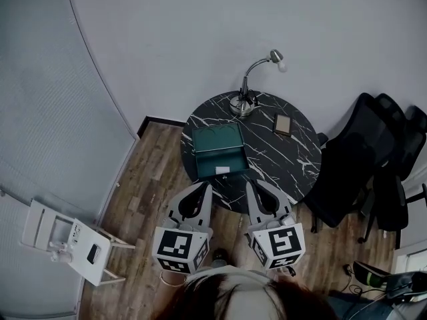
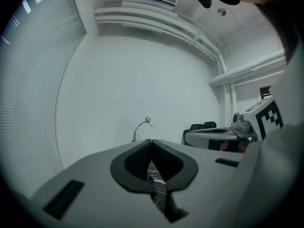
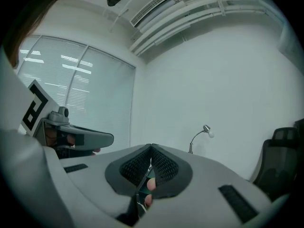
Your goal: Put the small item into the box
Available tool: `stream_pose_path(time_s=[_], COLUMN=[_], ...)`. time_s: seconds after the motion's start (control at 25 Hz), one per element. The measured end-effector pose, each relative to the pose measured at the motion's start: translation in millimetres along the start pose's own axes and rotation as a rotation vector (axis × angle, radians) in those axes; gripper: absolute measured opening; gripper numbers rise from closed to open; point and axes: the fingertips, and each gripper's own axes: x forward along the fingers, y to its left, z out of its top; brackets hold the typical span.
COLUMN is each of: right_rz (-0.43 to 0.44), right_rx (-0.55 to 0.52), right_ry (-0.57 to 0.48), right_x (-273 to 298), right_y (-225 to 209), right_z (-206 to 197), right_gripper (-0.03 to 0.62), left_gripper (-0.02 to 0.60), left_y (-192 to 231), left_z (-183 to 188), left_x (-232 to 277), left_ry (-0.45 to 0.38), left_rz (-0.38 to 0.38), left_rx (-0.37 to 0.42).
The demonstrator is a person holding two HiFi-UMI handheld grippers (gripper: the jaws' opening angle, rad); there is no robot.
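A green box (image 1: 219, 151) stands open on the near left part of the round black marble table (image 1: 287, 162). A small tan item (image 1: 283, 124) lies flat on the table's far right side. Both grippers hover side by side just off the table's near edge, pointing level toward it. My left gripper (image 1: 207, 186) (image 2: 151, 141) has its jaws closed tip to tip with nothing between them. The jaws of my right gripper (image 1: 249, 184) (image 3: 151, 146) also meet at the tips; a small pinkish shape shows low in the gap behind them, and I cannot tell what it is.
A desk lamp (image 1: 248, 89) stands at the table's far edge. Black office chairs (image 1: 363, 162) crowd the table's right side. A white folding stool (image 1: 67, 242) sits on the wood floor at the left. Walls and a blind enclose the corner.
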Motion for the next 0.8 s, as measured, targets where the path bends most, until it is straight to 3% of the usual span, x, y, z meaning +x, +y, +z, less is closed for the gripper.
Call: stream_pose_path(time_s=[0.8], right_rz=[-0.007], right_rx=[-0.008], right_ry=[-0.030], right_x=[-81.6], right_y=[-17.7], right_z=[2.6], right_gripper=[0.025], left_gripper=[0.008], left_y=[-67.0], left_z=[-4.8], left_x=[-24.4], left_ry=[0.012], left_rz=[0.027], left_rx=[0.034])
